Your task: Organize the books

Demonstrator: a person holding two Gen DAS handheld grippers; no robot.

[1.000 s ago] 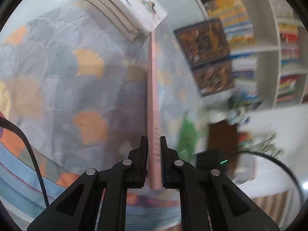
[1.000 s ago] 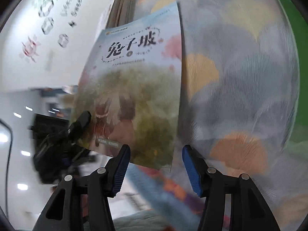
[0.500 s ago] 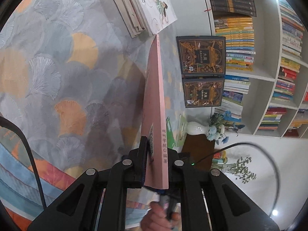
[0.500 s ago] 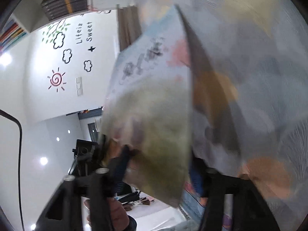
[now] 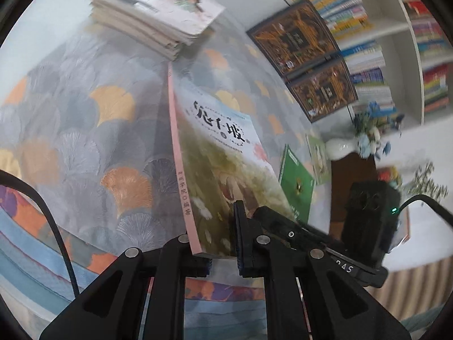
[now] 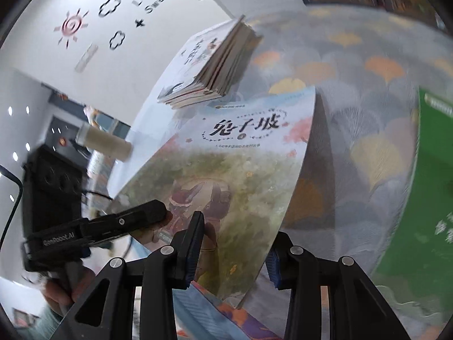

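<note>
Right now you are mid-carry with the pink-spined book, lifted clear of the fan-patterned tablecloth and tilted, its cover turned up toward the right side. Nearest you, your left gripper has its fingers pressed together on the book's bottom edge next to the spine, so that hand bears it. Your right gripper straddles the book's lower corner on the open-page side; its jaws have just been closing with the book between them, though the right-wrist view does not show clearly whether both pads press on it (the far pad is half hidden behind the cover). Both grippers point steeply down toward the cloth, and in the right-wrist view a hand shows low at the frame edge beneath the left tool. Beyond the book's top edge, the stack of books lies flat on the cloth, close to that edge but apart from it. To the book's right a green book lies on the cloth, and farther off past it stand dark ornate volumes and a bookshelf. My reading is that the step is moving this book onto the stack; the next move calls for levelling the book, squaring it above the stack's top cover, lowering it flat, then letting go.
</note>
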